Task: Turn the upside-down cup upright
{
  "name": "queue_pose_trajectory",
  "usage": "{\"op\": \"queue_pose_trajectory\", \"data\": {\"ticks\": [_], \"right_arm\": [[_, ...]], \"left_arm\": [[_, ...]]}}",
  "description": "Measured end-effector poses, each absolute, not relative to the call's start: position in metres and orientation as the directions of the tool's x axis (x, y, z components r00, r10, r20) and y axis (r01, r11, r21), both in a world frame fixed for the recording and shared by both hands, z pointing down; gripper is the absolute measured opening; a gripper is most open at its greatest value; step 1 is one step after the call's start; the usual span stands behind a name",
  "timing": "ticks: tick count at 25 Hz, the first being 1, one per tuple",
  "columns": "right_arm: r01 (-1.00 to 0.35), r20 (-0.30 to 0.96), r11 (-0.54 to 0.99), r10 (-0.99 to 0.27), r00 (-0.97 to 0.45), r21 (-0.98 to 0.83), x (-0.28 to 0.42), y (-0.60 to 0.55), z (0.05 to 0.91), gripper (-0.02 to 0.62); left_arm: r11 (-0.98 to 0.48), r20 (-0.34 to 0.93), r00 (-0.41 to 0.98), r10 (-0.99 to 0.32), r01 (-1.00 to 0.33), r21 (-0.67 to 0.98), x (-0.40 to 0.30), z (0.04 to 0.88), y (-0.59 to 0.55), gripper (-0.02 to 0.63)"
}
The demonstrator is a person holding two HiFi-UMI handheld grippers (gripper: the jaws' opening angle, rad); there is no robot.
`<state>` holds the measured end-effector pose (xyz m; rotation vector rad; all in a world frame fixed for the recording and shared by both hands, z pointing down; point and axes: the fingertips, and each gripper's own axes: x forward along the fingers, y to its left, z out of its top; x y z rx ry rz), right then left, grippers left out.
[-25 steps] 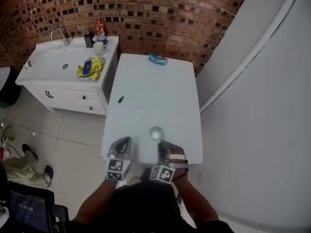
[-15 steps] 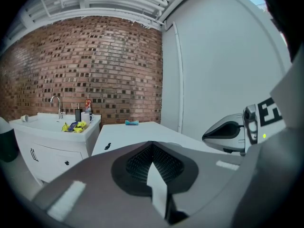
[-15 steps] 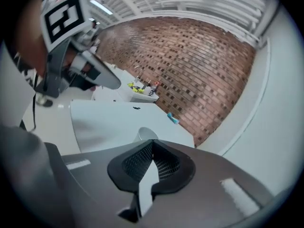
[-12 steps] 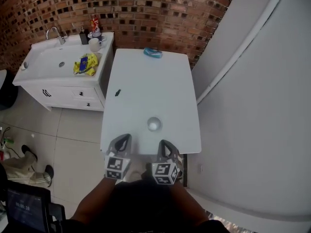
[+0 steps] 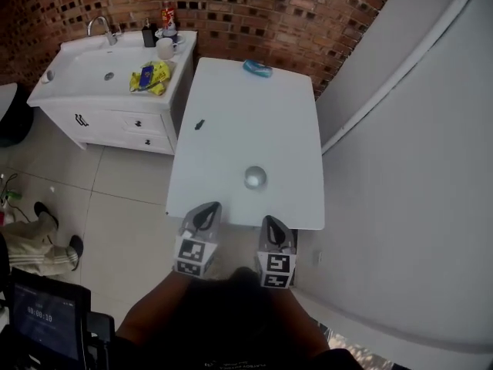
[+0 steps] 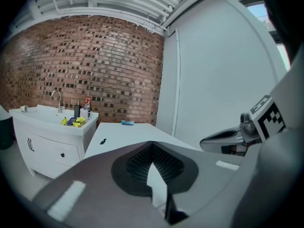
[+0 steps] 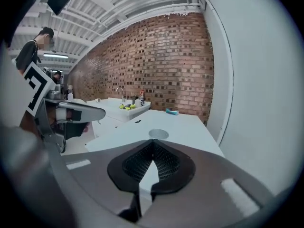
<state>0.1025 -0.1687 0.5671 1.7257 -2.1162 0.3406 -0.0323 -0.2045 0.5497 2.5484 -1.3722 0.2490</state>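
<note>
A small round greyish cup (image 5: pixel 255 177) stands alone on the white table (image 5: pixel 231 99), near its front edge. The right gripper view shows the cup (image 7: pixel 158 134) as a low disc beyond the jaws. Both grippers are drawn back off the table's near edge, in front of the person. My left gripper (image 5: pixel 206 211) is shut with nothing in it, and so is my right gripper (image 5: pixel 274 227). In each gripper view the pads meet, left gripper (image 6: pixel 153 165) and right gripper (image 7: pixel 151 164). The left jaws hide the cup in the left gripper view.
A blue object (image 5: pixel 257 68) lies at the table's far end and a small black item (image 5: pixel 199 124) near its left edge. A white sink cabinet (image 5: pixel 92 114) with a yellow packet (image 5: pixel 154 75) stands left. White wall (image 5: pixel 400 168) runs right, brick wall behind.
Both grippers have drawn back from the table's front edge. The right gripper, open and rolled sideways near the cup before, has rolled level and shut empty. The cup stays on the table.
</note>
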Motion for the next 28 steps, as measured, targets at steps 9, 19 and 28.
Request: {"op": "queue_pose_trajectory", "data": {"ticks": [9,19,28], "right_arm": [[-0.959,0.398,0.282,-0.884,-0.245,0.037,0.099,-0.144,0.558,0.012],[-0.958,0.368,0.286,-0.893,-0.261,0.014,0.131,-0.061,0.562,0.012],[-0.964,0.346,0.266,-0.907,-0.241,0.024,0.16,-0.003,0.557,0.012]], "left_arm": [[-0.51,0.275,0.514,-0.813,-0.855,0.092,-0.031,0.551,-0.176,-0.005],[-0.492,0.274,0.482,-0.832,-0.87,0.033,0.0,0.55,-0.1,-0.005],[-0.504,0.261,0.491,-0.831,-0.864,0.019,0.03,0.543,-0.038,-0.005]]}}
